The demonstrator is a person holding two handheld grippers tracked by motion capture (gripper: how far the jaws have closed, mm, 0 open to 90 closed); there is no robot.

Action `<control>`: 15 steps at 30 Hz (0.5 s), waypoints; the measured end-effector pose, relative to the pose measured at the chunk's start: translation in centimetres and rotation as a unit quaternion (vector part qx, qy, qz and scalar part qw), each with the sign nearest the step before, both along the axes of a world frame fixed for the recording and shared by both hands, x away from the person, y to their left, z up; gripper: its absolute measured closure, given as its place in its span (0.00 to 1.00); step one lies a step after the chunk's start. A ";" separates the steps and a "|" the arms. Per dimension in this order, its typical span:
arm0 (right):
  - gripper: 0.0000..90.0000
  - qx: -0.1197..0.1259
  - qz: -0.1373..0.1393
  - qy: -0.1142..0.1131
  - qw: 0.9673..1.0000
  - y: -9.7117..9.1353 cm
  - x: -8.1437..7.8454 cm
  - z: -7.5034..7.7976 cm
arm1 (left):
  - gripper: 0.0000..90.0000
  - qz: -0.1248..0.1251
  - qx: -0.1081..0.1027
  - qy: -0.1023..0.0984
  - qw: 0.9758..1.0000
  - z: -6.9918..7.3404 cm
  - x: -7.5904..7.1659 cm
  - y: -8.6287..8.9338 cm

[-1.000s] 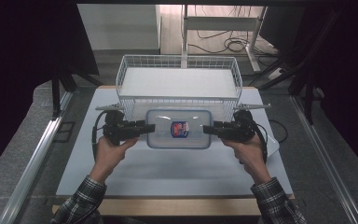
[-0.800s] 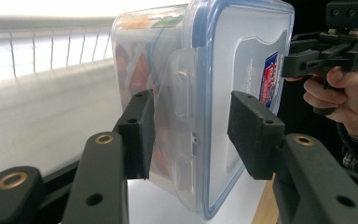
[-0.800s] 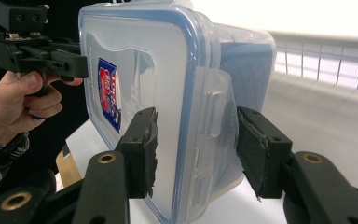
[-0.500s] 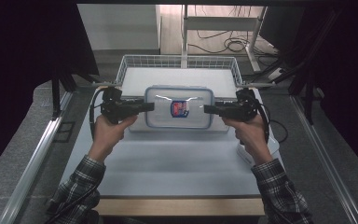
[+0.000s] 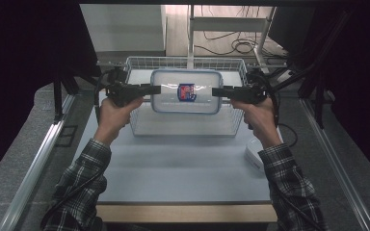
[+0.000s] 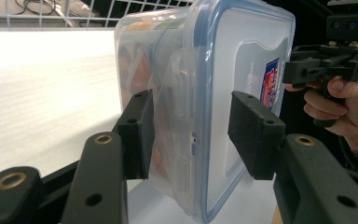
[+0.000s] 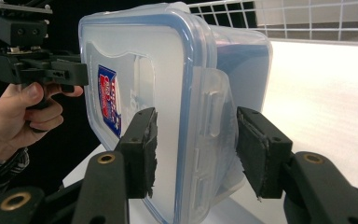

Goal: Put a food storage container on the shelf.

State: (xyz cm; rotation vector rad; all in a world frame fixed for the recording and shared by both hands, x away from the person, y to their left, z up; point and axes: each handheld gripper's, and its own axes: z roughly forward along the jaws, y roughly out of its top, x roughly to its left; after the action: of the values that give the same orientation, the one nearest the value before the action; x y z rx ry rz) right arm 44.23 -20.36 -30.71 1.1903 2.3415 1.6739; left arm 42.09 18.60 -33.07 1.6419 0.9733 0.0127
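Black foam pads of the left gripper (image 6: pixel 189 140) clamp one short end of a clear plastic food container (image 5: pixel 186 91), one pad on the lid face, the other on the tub side, with the side latch between them; the right gripper (image 7: pixel 196 151) pinches the opposite short end in the same manner, its pad foam frayed at the edges; both sets of jaws closed on the box, neither slack.

Container: translucent tub, blue-sealed snap lid, red-and-blue label (image 5: pixel 186 91) on the lid; orange-toned contents dimly visible through the wall in the left gripper view, kind not identifiable; held aloft between the two hands, lid facing the person, above the near part of a white wire basket (image 5: pixel 135 62); touching nothing but the pads.

Surroundings: white table top (image 5: pixel 173 163) below; a small white object (image 5: pixel 254 153) at the right edge of the table, near the right sleeve.

Hazards, as judged:
- grip rests on smooth plastic and on the latch ridges only; uneven squeeze between the two hands could let one end slide out and the box swing down;
- hands drifting apart or twisting against each other could pop a latch or tilt the load;
- lowering too near could catch the bottom edge on the basket's front rim; a tilted entry could jam against the wire walls.
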 end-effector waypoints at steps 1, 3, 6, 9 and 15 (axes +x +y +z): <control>0.56 -0.001 -0.001 0.001 1.000 0.0 0.3 0.1 | 0.57 -0.001 0.000 0.000 1.000 0.0 0.3 0.1; 0.56 0.003 -0.002 0.006 1.000 0.1 0.8 0.2 | 0.58 0.001 -0.010 0.002 1.000 0.1 0.6 0.2; 0.55 0.015 -0.003 0.010 1.000 0.1 1.5 0.4 | 0.58 0.003 -0.007 0.001 1.000 0.4 1.0 0.2; 0.55 0.023 -0.005 0.016 1.000 0.1 2.3 0.5 | 0.57 0.003 -0.003 0.003 1.000 0.5 1.4 0.2; 0.52 0.030 -0.017 0.024 0.999 0.3 3.2 0.3 | 0.55 0.007 -0.026 0.006 1.000 0.0 2.3 0.4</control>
State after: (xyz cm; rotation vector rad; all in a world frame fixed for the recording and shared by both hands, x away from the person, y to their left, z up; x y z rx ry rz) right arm 47.42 -20.10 -30.42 1.2870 2.2986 1.7365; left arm 44.42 19.00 -33.05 1.5890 0.9864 -0.0126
